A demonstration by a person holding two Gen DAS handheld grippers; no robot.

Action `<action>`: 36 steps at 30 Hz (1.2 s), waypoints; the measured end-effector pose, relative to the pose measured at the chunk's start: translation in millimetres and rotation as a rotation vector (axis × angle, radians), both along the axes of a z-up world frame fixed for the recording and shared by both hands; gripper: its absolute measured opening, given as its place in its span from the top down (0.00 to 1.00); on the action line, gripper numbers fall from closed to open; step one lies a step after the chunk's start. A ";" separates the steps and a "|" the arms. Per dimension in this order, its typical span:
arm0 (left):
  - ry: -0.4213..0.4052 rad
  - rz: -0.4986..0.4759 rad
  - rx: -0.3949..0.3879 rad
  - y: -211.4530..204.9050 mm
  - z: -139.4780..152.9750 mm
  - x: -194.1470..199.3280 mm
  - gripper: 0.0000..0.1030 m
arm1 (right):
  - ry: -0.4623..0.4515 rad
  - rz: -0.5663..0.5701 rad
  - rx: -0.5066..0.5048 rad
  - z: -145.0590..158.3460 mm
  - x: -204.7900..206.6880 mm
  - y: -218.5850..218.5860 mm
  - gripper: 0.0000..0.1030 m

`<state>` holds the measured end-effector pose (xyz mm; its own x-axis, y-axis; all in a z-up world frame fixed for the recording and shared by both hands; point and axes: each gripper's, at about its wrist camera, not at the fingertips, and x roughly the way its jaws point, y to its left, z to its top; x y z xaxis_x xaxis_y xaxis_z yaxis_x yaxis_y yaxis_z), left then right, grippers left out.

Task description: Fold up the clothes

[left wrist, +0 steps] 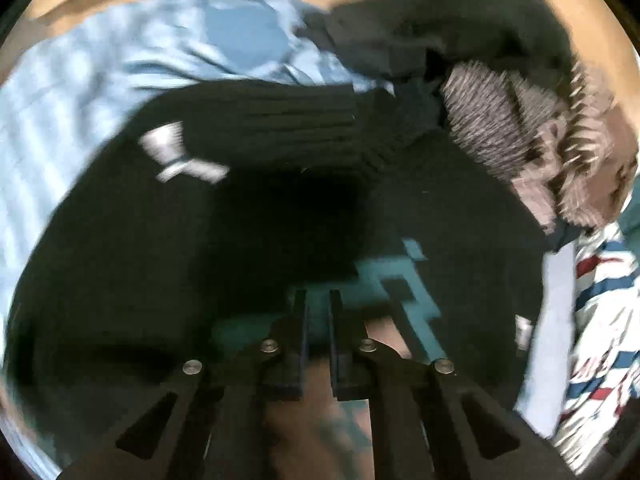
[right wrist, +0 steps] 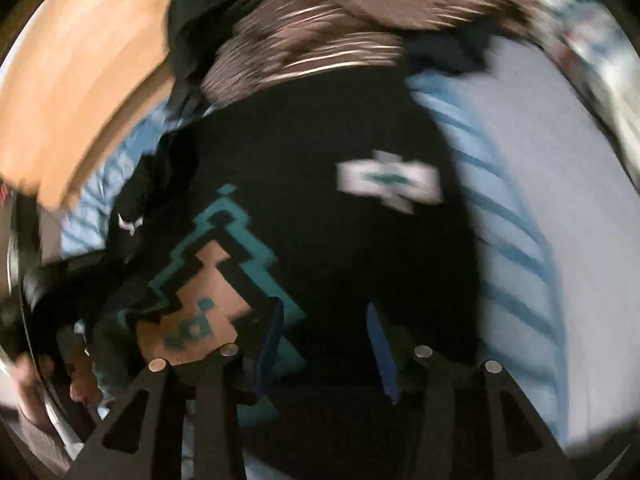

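Note:
A black sweater (left wrist: pixel 280 220) with a teal and tan stepped pattern (left wrist: pixel 404 284) lies spread on a light blue striped sheet (left wrist: pixel 60 100). My left gripper (left wrist: pixel 317 306) is at the sweater's patterned part, its fingers drawn close with fabric between them; the view is blurred. In the right wrist view the same sweater (right wrist: pixel 340 248) shows its teal pattern (right wrist: pixel 224 236) and a white patch (right wrist: pixel 388 182). Just above the cloth my right gripper (right wrist: pixel 326 318) hangs open, its blue pads wide apart with nothing held.
A pile of clothes sits beyond the sweater: a brown streaked garment (left wrist: pixel 500 132) (right wrist: pixel 320 32), a dark one (left wrist: pixel 440 20), and a red, white and blue striped one (left wrist: pixel 600 320). A wooden board (right wrist: pixel 80 80) borders the sheet (right wrist: pixel 520 200). A hand (right wrist: pixel 28 380) shows at lower left.

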<state>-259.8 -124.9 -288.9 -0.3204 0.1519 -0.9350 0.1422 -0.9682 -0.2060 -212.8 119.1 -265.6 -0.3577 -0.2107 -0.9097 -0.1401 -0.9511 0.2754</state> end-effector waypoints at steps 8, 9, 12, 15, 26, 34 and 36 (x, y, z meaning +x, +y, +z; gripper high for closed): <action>0.218 0.307 0.024 -77.3 33.5 -89.0 0.99 | 0.011 0.017 -0.053 -13.3 -59.8 -33.3 0.44; 0.253 0.355 0.013 -90.9 42.6 -86.5 0.99 | 0.015 0.000 -0.069 -13.6 -62.2 -32.6 0.40; 0.261 0.339 0.034 -113.0 53.7 -72.1 0.99 | 0.033 -0.103 -0.139 -10.5 -55.7 -17.8 0.35; 0.246 0.301 0.122 -123.5 55.4 -23.8 0.99 | 0.017 -0.147 -0.210 -12.5 -42.2 -11.8 0.35; 0.124 0.439 0.310 -145.7 51.9 208.6 0.33 | -0.022 -0.128 -0.364 -1.1 88.2 -23.7 0.34; -0.110 0.475 0.450 -103.8 -0.4 283.5 0.33 | -0.057 -0.099 -0.366 0.2 164.7 -28.0 0.34; -0.153 0.524 0.546 -91.2 -25.8 289.2 0.33 | -0.057 -0.101 -0.361 1.8 171.3 -26.4 0.34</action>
